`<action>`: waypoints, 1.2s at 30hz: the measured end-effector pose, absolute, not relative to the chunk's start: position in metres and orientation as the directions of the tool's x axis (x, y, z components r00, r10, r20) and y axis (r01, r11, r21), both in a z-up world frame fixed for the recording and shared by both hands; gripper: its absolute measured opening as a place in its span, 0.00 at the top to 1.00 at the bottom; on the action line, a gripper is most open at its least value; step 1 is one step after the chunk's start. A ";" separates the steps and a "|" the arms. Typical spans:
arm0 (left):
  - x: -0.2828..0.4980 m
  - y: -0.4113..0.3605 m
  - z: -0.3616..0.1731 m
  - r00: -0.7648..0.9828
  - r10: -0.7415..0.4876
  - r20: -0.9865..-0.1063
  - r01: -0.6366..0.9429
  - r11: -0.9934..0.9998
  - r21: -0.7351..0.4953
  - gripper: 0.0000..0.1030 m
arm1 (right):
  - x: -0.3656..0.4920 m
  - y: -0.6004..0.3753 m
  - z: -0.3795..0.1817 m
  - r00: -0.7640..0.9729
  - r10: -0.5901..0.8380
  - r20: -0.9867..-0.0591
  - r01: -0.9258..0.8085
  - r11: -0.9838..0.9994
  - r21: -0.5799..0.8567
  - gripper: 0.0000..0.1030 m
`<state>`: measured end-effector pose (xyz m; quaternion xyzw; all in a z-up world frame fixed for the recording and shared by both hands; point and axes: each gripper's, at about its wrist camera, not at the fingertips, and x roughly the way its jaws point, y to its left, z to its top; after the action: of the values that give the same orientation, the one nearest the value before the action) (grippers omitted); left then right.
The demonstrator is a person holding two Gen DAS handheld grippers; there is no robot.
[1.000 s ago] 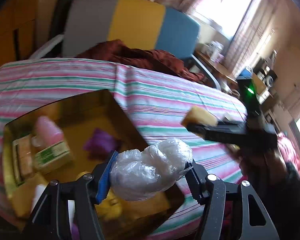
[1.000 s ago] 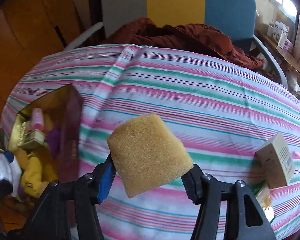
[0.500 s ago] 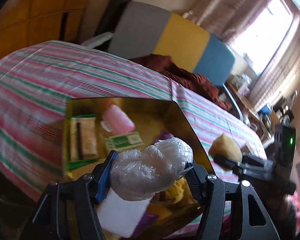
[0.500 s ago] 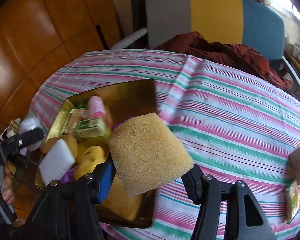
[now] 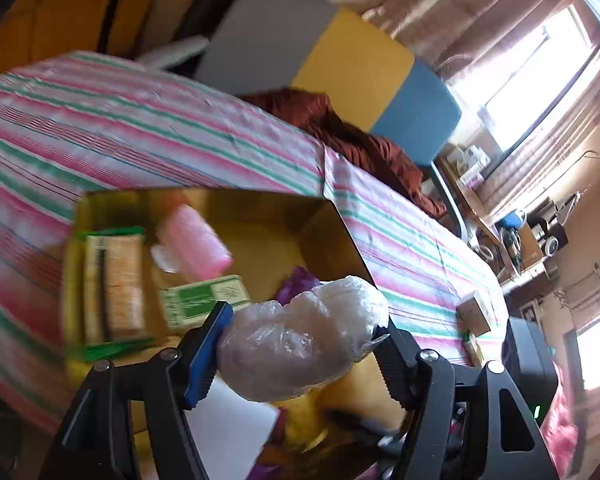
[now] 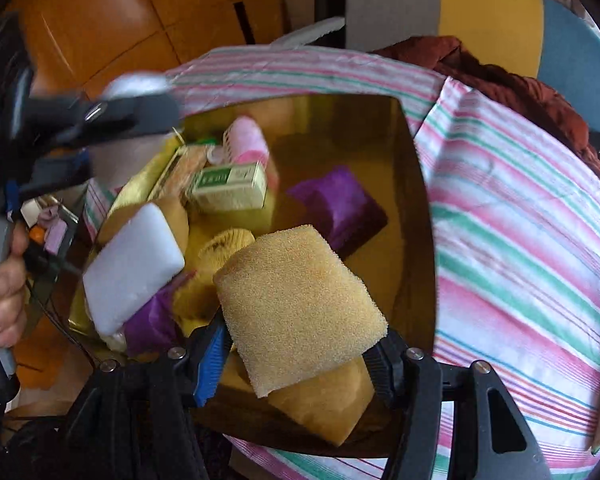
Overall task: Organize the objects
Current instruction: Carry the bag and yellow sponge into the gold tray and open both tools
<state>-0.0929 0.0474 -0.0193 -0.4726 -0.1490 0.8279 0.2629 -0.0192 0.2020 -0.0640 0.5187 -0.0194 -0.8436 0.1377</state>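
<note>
The left gripper [image 5: 300,344] is over the gold box [image 5: 340,224] with its jaws opening around a crumpled plastic bag [image 5: 300,344] that is between them, so the light bag may cling to one pad [image 5: 204,356] or drift past the box wall onto the striped cloth [image 5: 140,120]. The right gripper [image 6: 296,344] pinches a yellow sponge [image 6: 296,304] above the same box, just beside a white block [image 6: 132,264] and a purple pouch [image 6: 340,208]. Because the box is already crowded and both grippers hang close together over it, a release here risks a collision or the sponge bouncing off the pile and over the rim.
</note>
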 end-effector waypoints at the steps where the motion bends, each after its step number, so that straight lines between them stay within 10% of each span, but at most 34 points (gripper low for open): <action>1: -0.097 0.054 -0.023 -0.407 0.573 -0.711 -0.296 -0.820 -0.491 0.29 | -0.019 0.200 -0.066 -0.425 -0.248 -0.871 0.216 -0.962 0.168 0.41; 36: -0.046 0.038 -0.013 -0.615 0.299 -0.730 -0.259 -0.951 -0.171 0.12 | 0.009 0.221 -0.031 -0.559 -0.282 -0.780 0.208 -0.958 0.197 0.21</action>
<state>-0.0460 0.0378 -0.0126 -0.4105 -0.0242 0.8982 0.1551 0.0090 0.2211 -0.0306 0.4485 -0.0412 -0.8819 0.1391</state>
